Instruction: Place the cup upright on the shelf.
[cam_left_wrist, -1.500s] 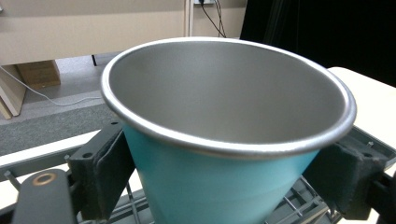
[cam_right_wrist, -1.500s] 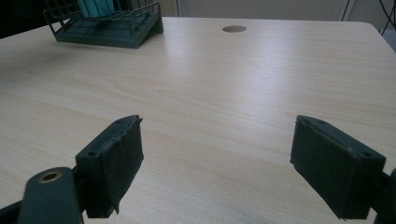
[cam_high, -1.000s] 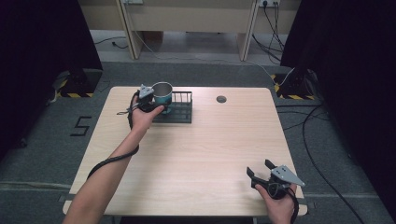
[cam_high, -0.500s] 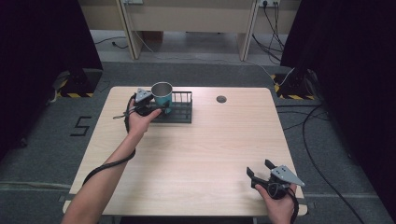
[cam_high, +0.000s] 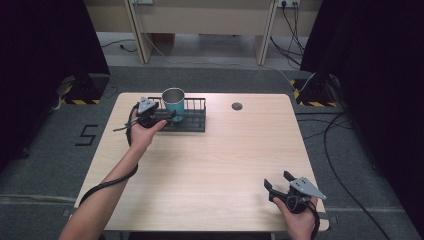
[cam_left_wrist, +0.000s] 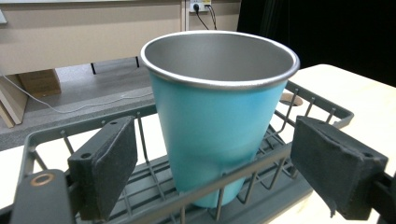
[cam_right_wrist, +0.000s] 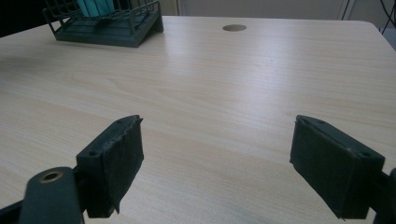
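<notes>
Left gripper view: left gripper (cam_left_wrist: 210, 172) wide, cup (cam_left_wrist: 219, 116) in rack (cam_left_wrist: 93, 128) between jaws; right gripper (cam_right_wrist: 233, 163) wide over table (cam_right_wrist: 224, 93).

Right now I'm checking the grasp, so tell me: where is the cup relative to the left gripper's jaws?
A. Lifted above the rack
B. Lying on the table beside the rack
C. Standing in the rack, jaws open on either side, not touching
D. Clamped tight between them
C: in the left gripper view the cup stands upright in the rack, with the left gripper open and gaps on both sides.
</notes>
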